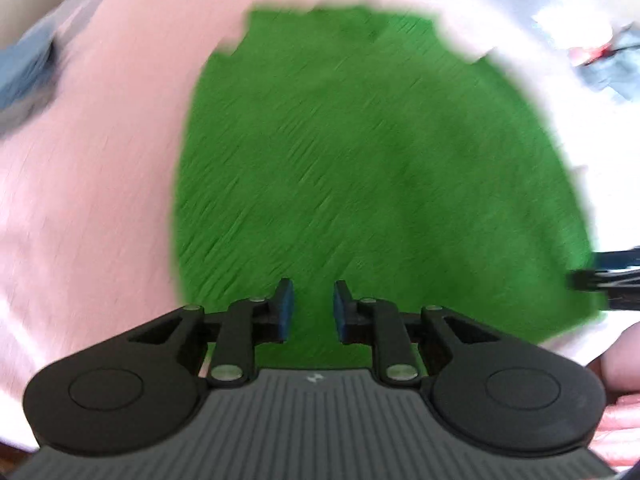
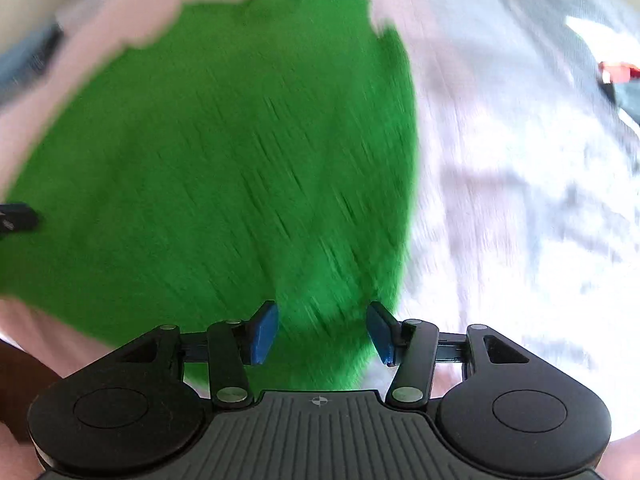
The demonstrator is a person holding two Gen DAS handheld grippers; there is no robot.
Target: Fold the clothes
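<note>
Both grippers hang over the green garment (image 1: 360, 152) — left gripper (image 1: 314, 306) slightly parted, right gripper (image 2: 322, 330) spread wider. Neither pinches anything — pink sheet (image 1: 100, 168) surrounds the garment.

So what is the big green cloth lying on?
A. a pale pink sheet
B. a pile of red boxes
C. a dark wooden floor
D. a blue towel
A: in both wrist views the bright green cloth lies flat on a pale pink sheet that spreads out past its edges on every side.
</note>
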